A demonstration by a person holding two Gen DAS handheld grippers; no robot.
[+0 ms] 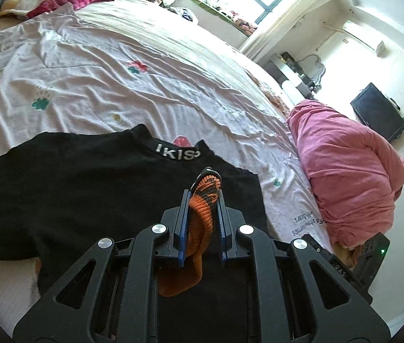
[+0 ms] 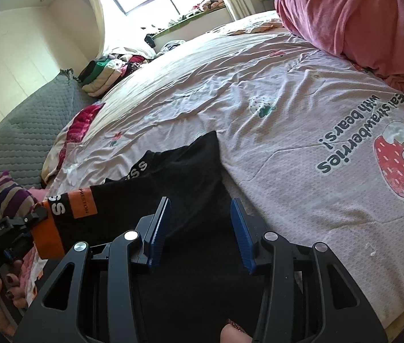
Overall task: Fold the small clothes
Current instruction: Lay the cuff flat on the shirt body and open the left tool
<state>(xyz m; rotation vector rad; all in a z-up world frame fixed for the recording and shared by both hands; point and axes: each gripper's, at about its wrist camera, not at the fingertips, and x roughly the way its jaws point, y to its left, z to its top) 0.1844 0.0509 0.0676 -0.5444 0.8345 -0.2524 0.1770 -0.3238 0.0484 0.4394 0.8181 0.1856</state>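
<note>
A wide bed under a pale pink strawberry-print sheet [image 2: 301, 131] carries the black knit top [image 1: 87, 194], spread at six o'clock. The left tool [image 1: 202, 197] pinches its orange cuff [image 1: 202, 220]; the right tool [image 2: 202, 220] hovers half-open, gripping nothing.

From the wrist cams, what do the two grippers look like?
Both match: the left gripper and right gripper have black angular linkage arms with triangular cut-outs and round silver pivot caps. Jaws are flat blue ribbed pads on black carriers. The hand on the left unit wears dark nail polish; that unit's black body carries small white lettering.
</note>
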